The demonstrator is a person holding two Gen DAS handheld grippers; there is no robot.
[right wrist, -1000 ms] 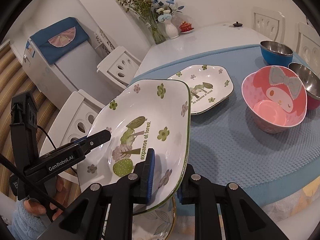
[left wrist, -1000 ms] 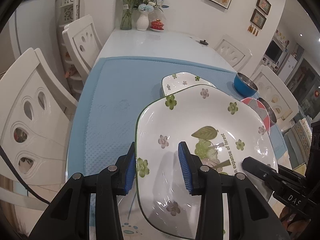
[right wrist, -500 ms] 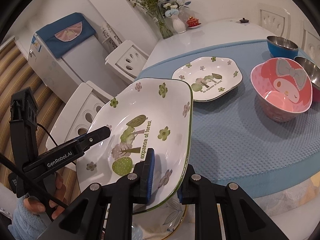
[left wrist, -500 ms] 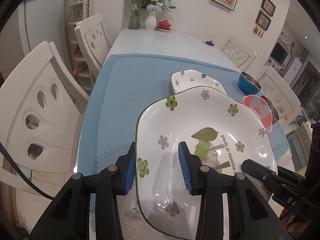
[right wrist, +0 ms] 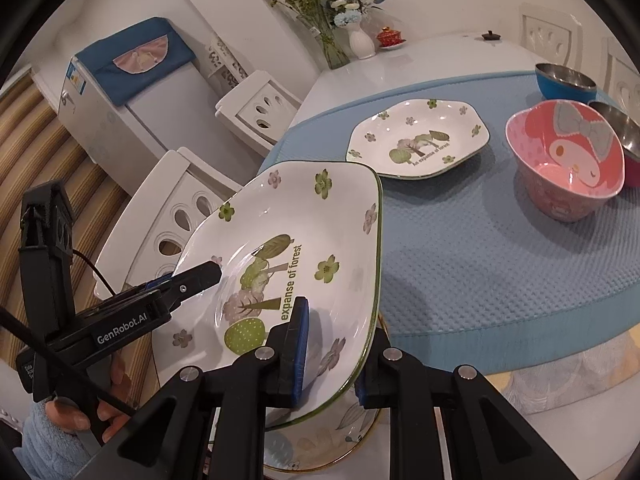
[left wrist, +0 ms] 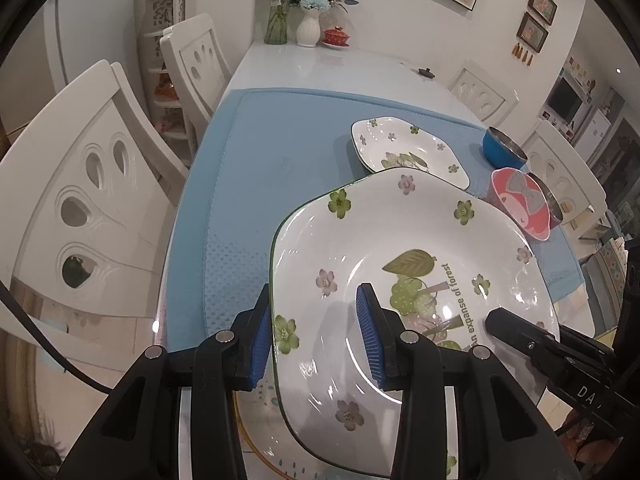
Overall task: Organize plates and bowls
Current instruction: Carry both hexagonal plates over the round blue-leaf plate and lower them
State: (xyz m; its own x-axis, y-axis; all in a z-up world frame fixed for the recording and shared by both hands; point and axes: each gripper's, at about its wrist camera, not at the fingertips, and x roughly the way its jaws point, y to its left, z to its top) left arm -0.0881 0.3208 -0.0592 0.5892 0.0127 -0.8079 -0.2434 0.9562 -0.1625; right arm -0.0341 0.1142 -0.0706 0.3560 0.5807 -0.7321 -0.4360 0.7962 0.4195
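A large white floral plate (left wrist: 400, 240) (right wrist: 288, 216) hangs tilted over the table's near edge, held from two sides. My left gripper (left wrist: 314, 340) is shut on its left rim, one blue pad inside, one outside. My right gripper (right wrist: 330, 364) is shut on the opposite rim; its black finger (left wrist: 516, 328) shows in the left wrist view. A smaller matching plate (left wrist: 408, 152) (right wrist: 418, 138) lies on the blue mat (left wrist: 280, 140) (right wrist: 480, 260). To its right stand a pink cartoon bowl (right wrist: 568, 160), a blue bowl (right wrist: 566, 82) and a steel bowl (right wrist: 616, 128).
A gold-rimmed plate (right wrist: 352, 440) lies under the held plate at the table's near edge. White chairs (left wrist: 80, 200) line the left side. A flower vase (left wrist: 308, 28) and a red dish (left wrist: 336, 36) stand at the far end. A hand (right wrist: 100, 416) holds the left gripper.
Both grippers have drawn back toward the table's near edge with the large plate between them; the mat and bowls look farther off. Both grips are unchanged.
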